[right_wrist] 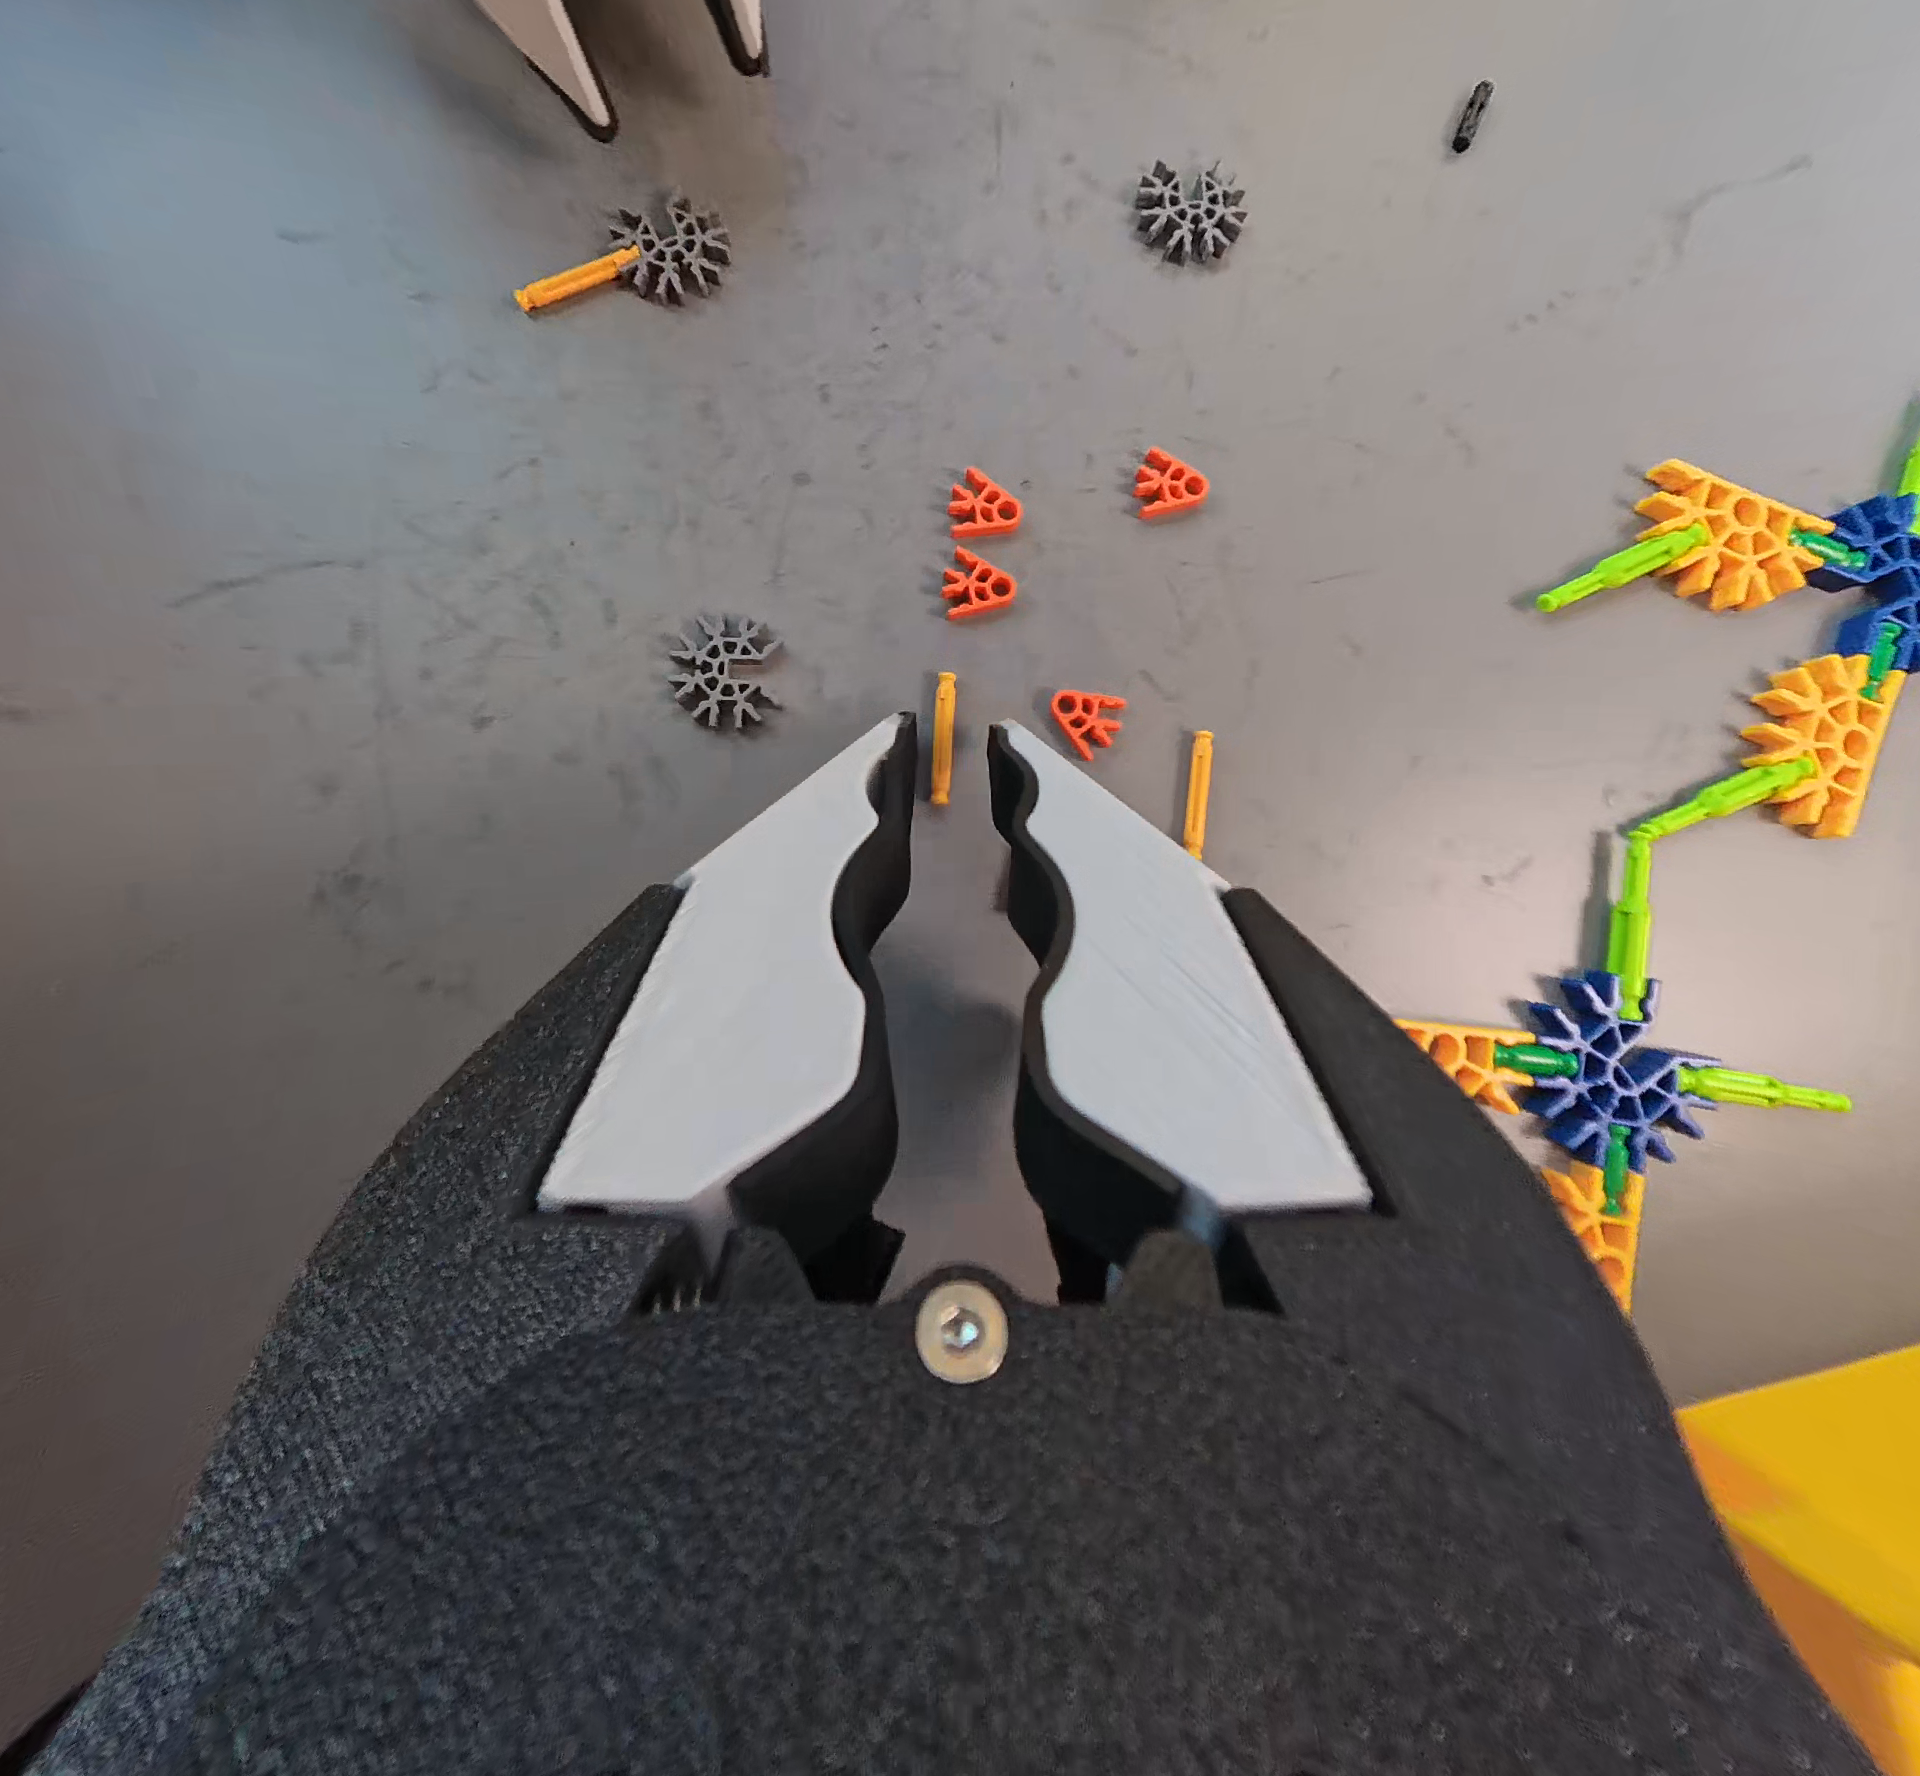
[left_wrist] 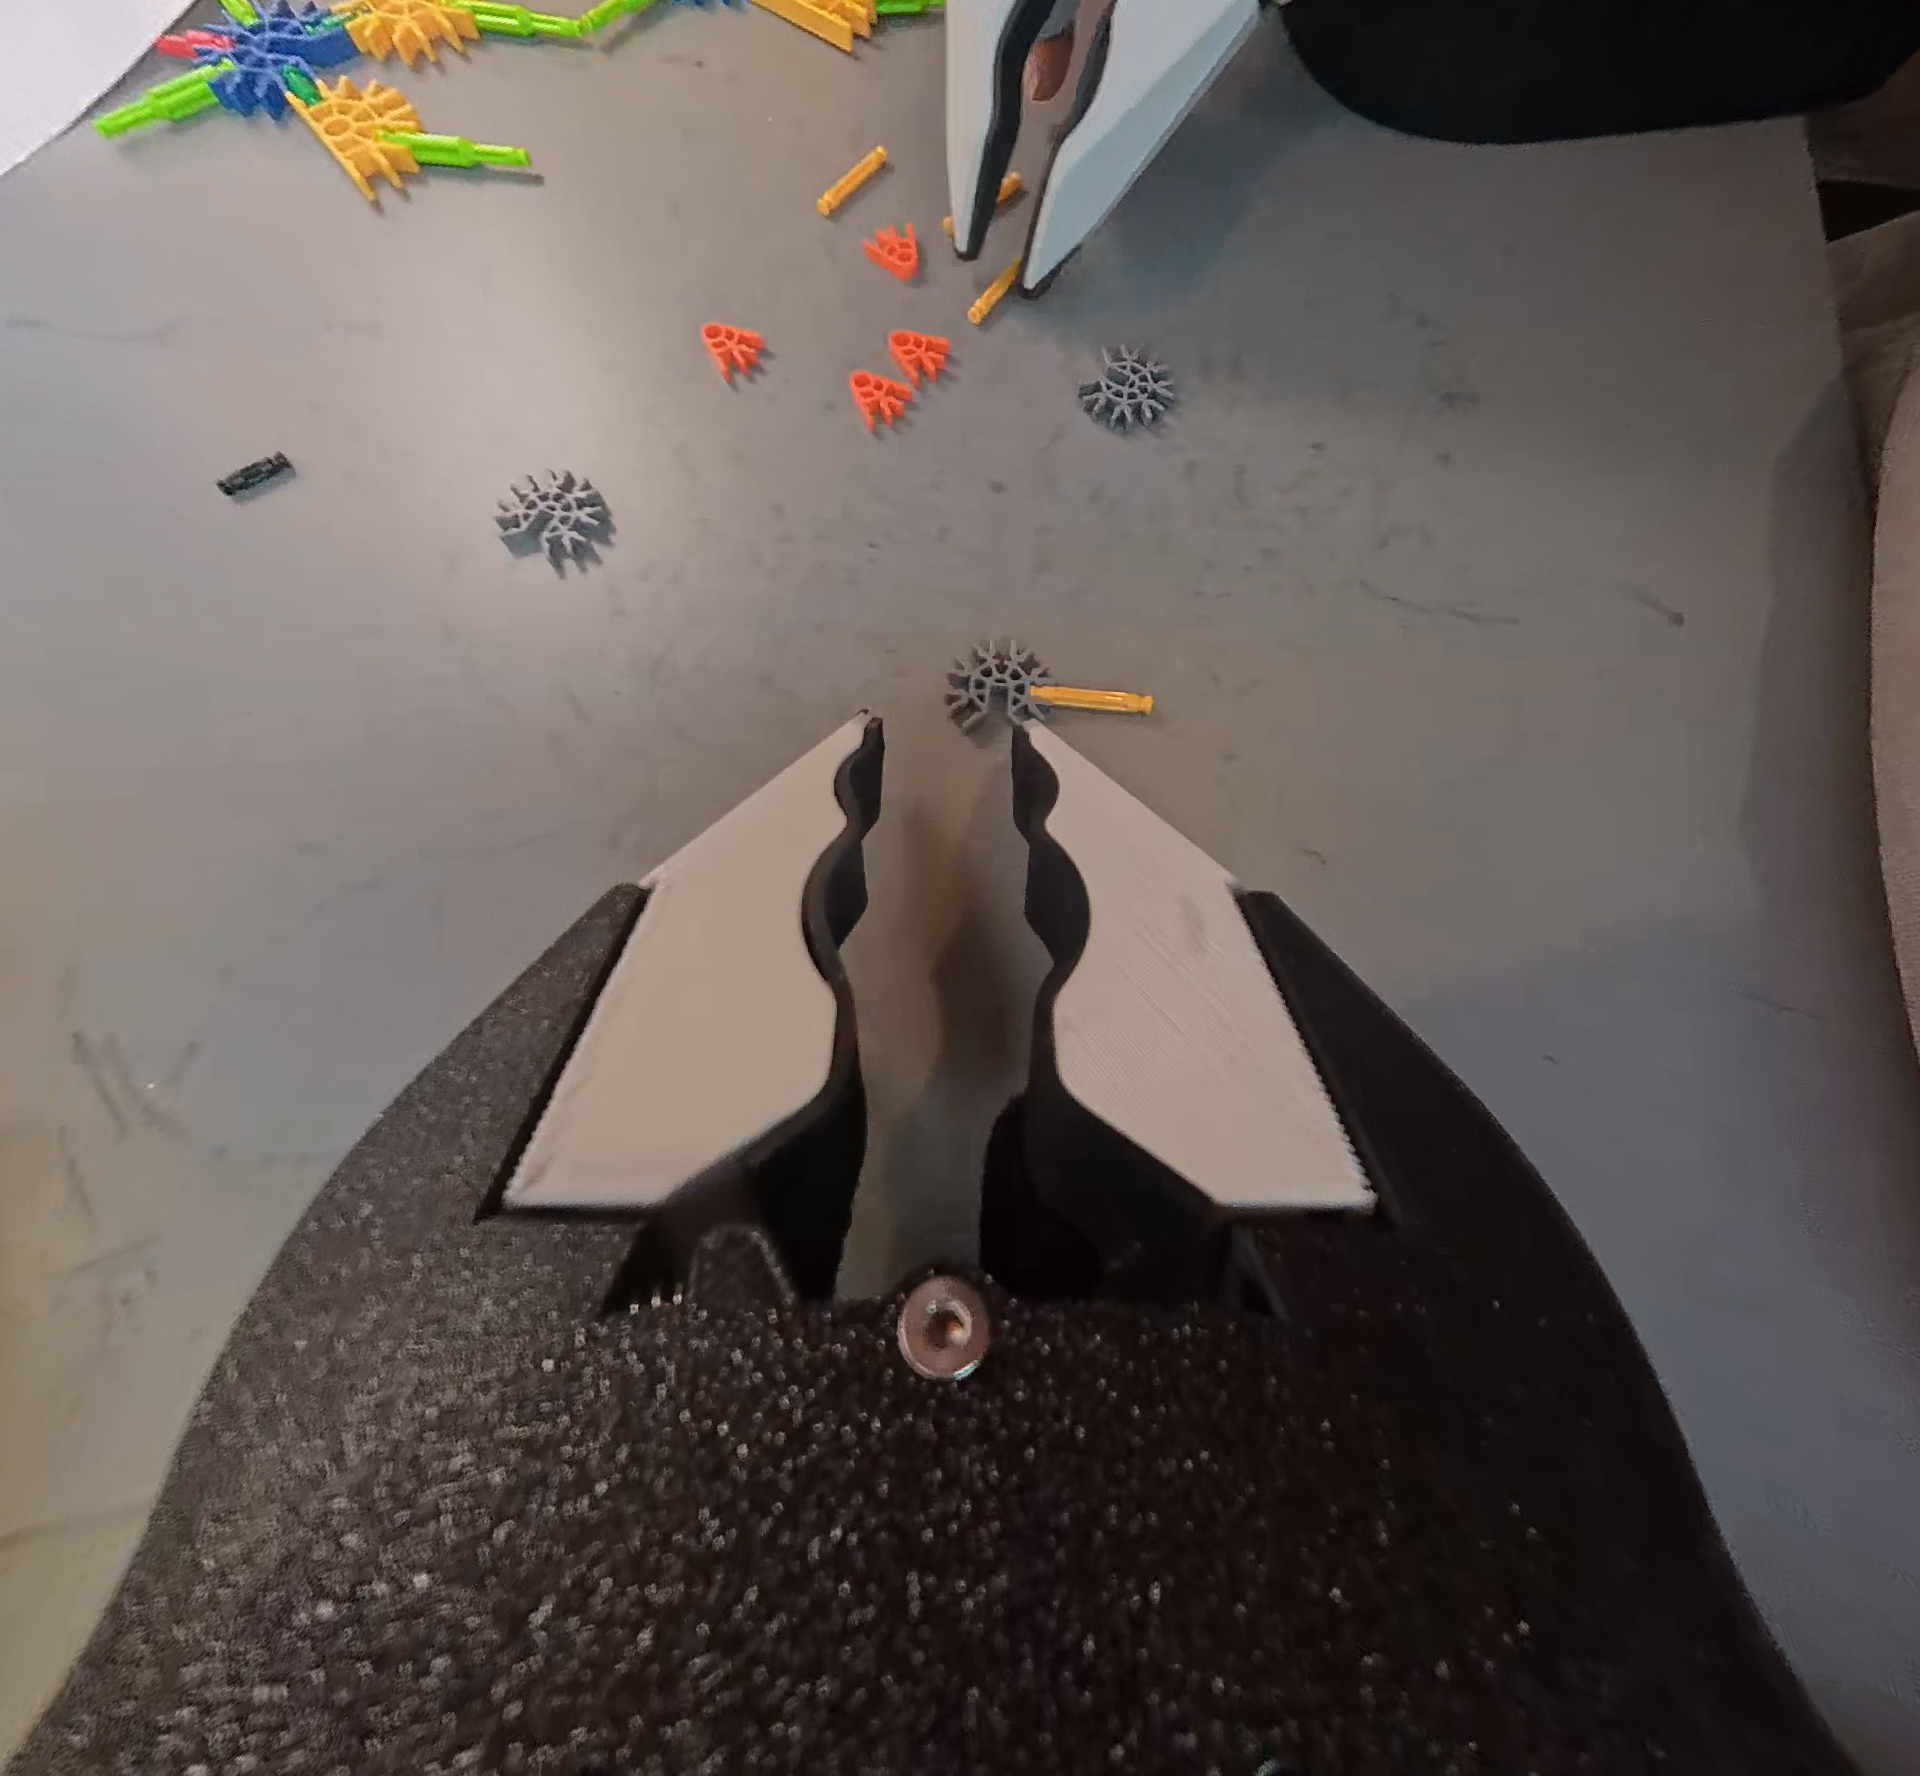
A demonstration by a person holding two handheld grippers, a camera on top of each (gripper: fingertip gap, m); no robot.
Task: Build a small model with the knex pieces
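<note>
Left gripper (left_wrist: 948,734) low over the grey desk (left_wrist: 416,791), fingers a little apart, holding nothing. Just past its tips, a grey round spiky piece (left_wrist: 995,682) with a short yellow stick (left_wrist: 1096,698) plugged into its side, lying flat, not touched as far as can be seen.

Right gripper (right_wrist: 951,739) low over the same desk, fingers a little apart too. A small yellow stick (right_wrist: 942,737) lying between the tips, close to the left finger; cannot tell if touching. Not squeezed. Another yellow stick (right_wrist: 1198,791) just beside the right finger, and a red wedge piece (right_wrist: 1086,720) near that tip.

A bit further out, three more red wedge pieces (right_wrist: 982,505) close together, and a grey spiky piece (right_wrist: 724,672) off to one side. Further still, one more grey spiky piece (right_wrist: 1190,212) and a tiny black stick (right_wrist: 1472,116) lying alone.

Toward the far side in the left wrist view, a big flat shape (left_wrist: 416,33) made of blue, yellow and green pieces joined up. Near it, a white sheet (left_wrist: 94,12) at the desk's far corner. Yellow box (right_wrist: 1818,1539) by the desk's edge in the right wrist view.
</note>
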